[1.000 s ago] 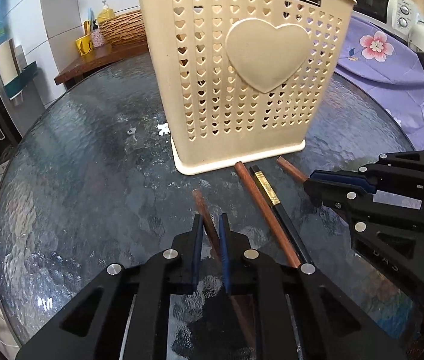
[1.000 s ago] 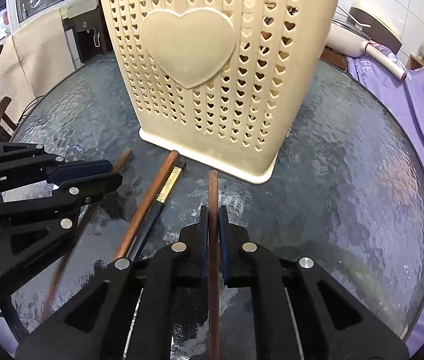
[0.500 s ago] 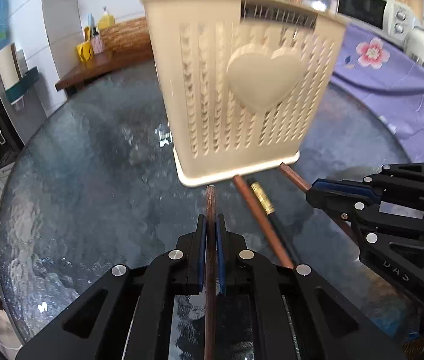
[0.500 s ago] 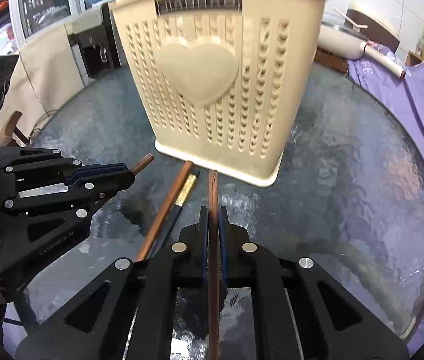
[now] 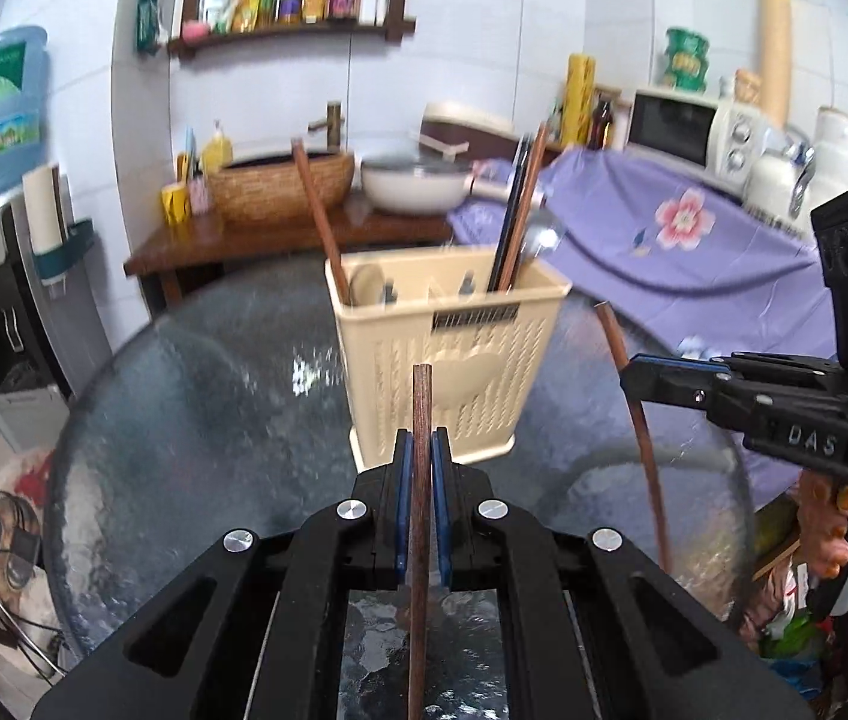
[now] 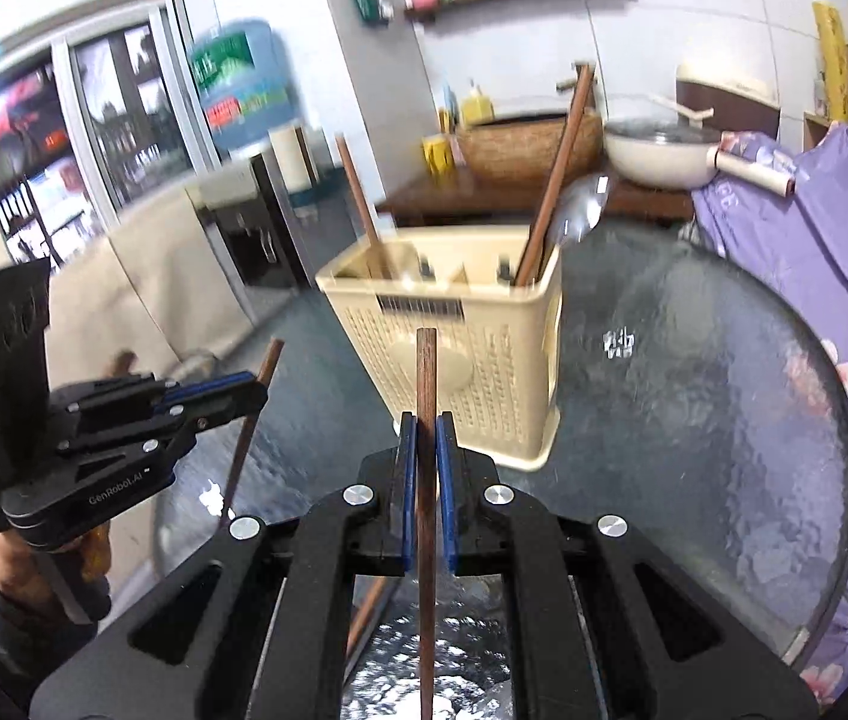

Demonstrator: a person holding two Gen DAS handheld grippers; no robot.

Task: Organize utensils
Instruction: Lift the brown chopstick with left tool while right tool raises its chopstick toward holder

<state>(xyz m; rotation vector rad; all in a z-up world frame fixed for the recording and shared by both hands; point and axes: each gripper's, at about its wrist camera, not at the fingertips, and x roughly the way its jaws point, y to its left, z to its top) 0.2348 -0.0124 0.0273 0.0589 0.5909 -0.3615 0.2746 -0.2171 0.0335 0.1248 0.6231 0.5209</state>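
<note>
While tongs (image 5: 422,450) pinch it, chopstick (image 5: 421,420) points basketward (image 5: 442,348).

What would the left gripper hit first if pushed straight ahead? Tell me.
Probably the front wall of the cream utensil basket: the left gripper and its clamped wooden chopstick point at it. Depth is unclear.

The right gripper (image 5: 628,375), seen from the left wrist view, carries raised letters "DAS" on its black side. The left gripper (image 6: 259,390), seen from the right wrist view, bears small white print that seems to read "GenRobot.AI" (blur softens the letters). The cream utensil basket (image 5: 442,372) has a dark label under its rim, but its lettering is too smeared to read.
</note>
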